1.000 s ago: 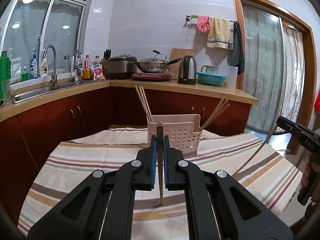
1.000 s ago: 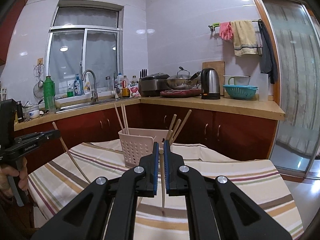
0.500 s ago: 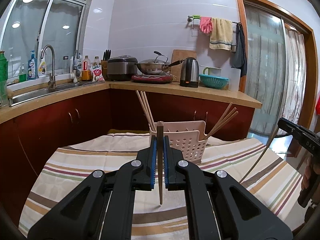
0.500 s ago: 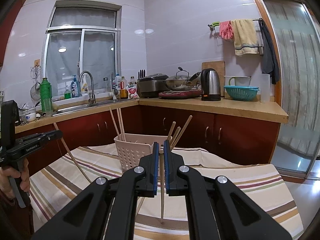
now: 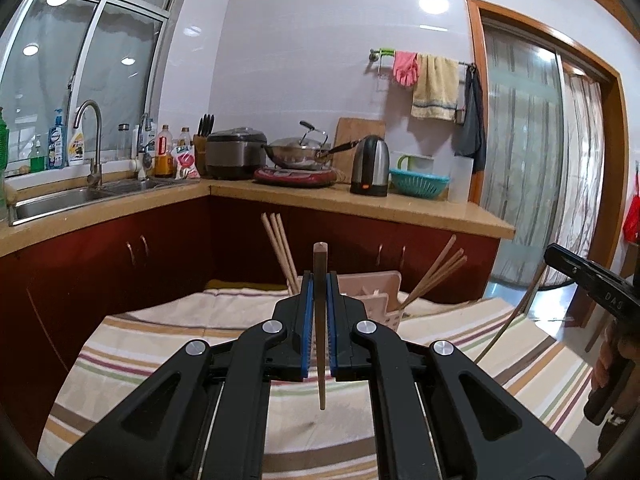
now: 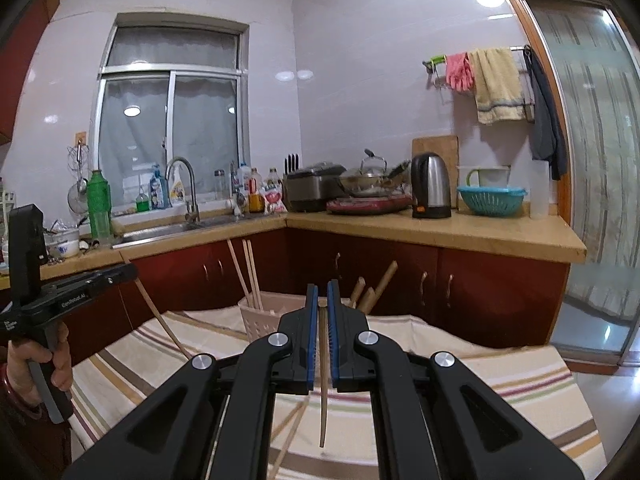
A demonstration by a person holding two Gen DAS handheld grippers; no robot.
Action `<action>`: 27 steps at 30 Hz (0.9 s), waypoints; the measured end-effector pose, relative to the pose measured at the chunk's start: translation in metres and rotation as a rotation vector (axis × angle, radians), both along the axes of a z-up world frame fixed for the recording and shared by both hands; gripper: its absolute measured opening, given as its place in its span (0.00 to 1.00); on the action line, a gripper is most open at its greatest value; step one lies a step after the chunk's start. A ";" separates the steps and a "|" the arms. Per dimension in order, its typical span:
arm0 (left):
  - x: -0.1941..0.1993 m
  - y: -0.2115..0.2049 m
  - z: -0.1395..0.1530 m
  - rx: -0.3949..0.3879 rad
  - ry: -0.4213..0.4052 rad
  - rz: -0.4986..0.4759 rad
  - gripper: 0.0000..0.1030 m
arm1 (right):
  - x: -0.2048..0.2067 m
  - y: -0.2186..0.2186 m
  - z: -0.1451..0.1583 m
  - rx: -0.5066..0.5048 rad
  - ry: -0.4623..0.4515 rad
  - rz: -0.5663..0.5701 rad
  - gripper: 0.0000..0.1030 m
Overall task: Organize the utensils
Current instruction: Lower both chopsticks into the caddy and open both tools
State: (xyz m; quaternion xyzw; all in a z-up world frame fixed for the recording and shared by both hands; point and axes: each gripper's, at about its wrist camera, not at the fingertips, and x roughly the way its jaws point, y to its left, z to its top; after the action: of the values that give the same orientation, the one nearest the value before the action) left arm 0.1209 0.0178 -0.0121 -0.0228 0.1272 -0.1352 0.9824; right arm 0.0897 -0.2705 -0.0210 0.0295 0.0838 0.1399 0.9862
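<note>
Striped tablecloth (image 5: 168, 344) (kitchen counter (image 5: 360, 204) behind).

On the side of the left gripper (image 6: 129, 271), seen in the right wrist view below and to the left of the faucet (image 6: 182, 184), we read white lettering: "GenRobot.AI". A smaller white print lower on the same gripper's handle, further left of the faucet, is too small for us to read.

In the left wrist view, on the body of the right gripper (image 5: 551, 251), far to the right of the faucet, we make out the letters "DAS".

The bottles (image 5: 56, 148) standing just beside the faucet carry coloured labels, but we cannot read any word on them.
</note>
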 end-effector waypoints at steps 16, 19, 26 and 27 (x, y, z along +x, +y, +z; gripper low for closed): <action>0.039 -0.020 0.087 0.001 -0.236 -0.032 0.06 | 0.048 0.017 0.080 0.014 -0.210 0.042 0.05; 0.059 -0.024 0.093 -0.003 -0.257 -0.031 0.06 | 0.069 0.019 0.085 0.011 -0.220 0.039 0.05; 0.106 -0.035 0.086 0.000 -0.247 -0.036 0.06 | 0.124 0.020 0.078 0.022 -0.189 0.031 0.05; 0.113 -0.036 0.082 0.003 -0.236 -0.038 0.06 | 0.130 0.021 0.075 0.019 -0.180 0.029 0.05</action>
State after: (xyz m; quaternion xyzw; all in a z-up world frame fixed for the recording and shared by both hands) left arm 0.2335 -0.0184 0.0697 -0.0029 0.0110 -0.1553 0.9878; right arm 0.2193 -0.2498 0.0538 0.0251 -0.0063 0.1571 0.9872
